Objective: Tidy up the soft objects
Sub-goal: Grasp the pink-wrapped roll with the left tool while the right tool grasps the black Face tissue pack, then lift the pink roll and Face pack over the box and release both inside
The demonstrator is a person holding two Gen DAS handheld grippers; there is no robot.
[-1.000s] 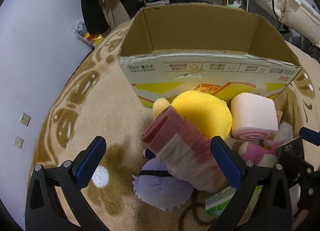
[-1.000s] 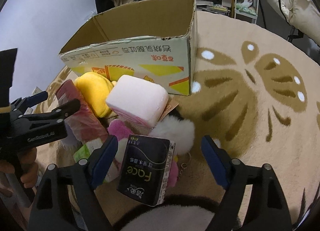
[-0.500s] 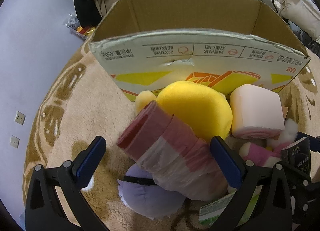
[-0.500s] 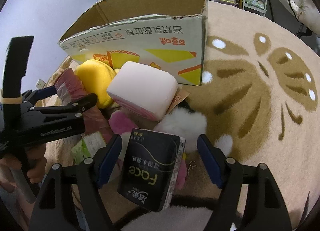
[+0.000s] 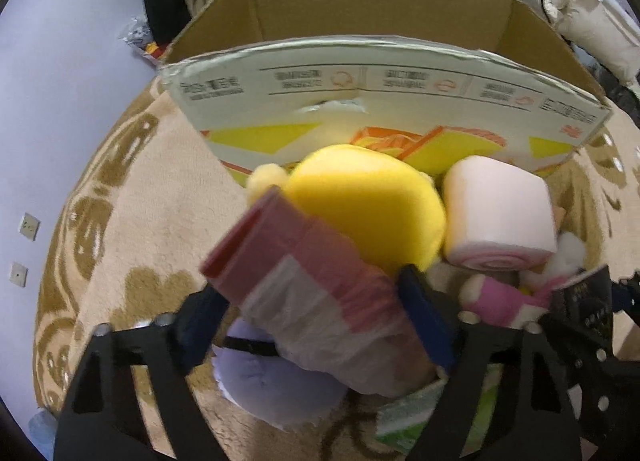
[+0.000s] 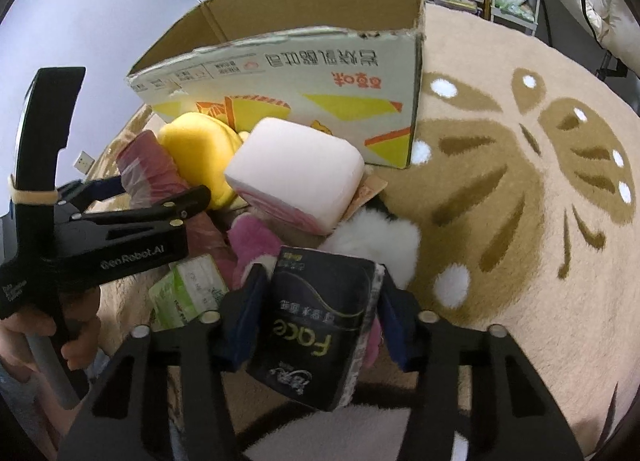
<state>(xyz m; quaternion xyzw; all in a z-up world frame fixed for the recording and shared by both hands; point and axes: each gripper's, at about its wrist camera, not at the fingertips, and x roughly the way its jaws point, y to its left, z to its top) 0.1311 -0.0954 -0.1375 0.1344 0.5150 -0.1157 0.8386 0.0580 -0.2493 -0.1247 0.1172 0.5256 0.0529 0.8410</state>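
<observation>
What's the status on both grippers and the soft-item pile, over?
Left gripper closing, pads on pink bag roll. Right gripper closing, pads on black tissue pack. Cardboard box open behind pile, path clear.

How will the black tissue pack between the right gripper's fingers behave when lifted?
The black tissue pack probably gives: its sides look pinched where the right gripper has just closed on it. Its glossy wrap may slip. Likely light for its size.
</observation>
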